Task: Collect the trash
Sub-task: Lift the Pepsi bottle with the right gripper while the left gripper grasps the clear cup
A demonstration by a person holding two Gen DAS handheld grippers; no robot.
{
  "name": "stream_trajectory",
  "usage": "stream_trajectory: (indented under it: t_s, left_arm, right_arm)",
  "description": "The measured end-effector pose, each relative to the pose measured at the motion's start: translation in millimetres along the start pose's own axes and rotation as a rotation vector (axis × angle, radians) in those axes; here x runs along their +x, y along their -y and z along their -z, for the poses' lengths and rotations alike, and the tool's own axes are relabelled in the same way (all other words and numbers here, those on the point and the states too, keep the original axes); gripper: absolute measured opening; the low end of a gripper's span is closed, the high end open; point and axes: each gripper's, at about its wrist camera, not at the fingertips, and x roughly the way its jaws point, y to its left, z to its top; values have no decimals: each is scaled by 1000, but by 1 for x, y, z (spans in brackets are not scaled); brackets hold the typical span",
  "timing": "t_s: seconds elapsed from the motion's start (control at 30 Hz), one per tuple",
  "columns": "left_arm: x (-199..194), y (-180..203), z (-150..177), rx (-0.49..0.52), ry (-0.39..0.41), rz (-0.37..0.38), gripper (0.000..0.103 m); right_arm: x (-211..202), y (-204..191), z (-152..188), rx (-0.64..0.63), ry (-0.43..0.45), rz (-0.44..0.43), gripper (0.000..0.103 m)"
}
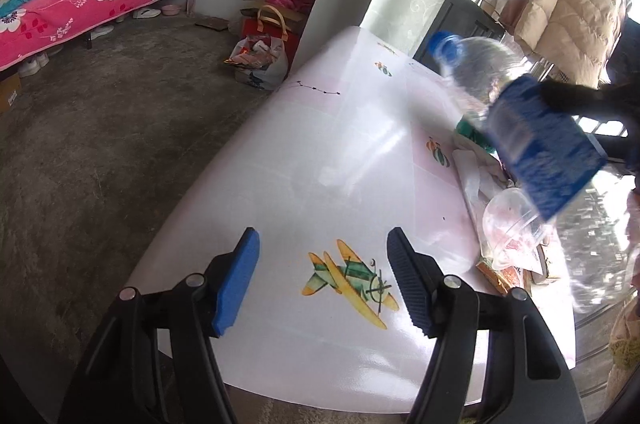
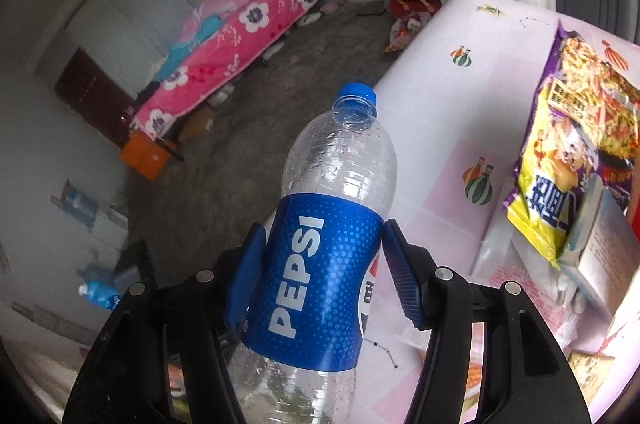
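Over the worktop (image 1: 320, 151), my right tool (image 2: 324, 264) grips the bottle (image 2: 328, 224); my left tool (image 1: 322, 284) gapes empty.

A glossy white table (image 1: 328, 143) with pale pink squares and small printed pictures, among them a yellow-green airplane (image 1: 350, 282). At its right side lie a yellow-purple snack bag (image 2: 568, 143), crumpled clear plastic (image 1: 510, 228) and white paper (image 1: 474, 171).
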Motion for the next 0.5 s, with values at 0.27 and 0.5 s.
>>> stream_trajectory:
  t_s: [0.27, 0.5]
  left_arm:
    - [3, 19, 3, 52, -15, 54, 64]
    - [9, 52, 8, 98, -36, 162, 64]
  right_arm:
    - [-101, 11, 59, 56, 153, 92, 56]
    - [-140, 45, 124, 201, 157, 236, 56]
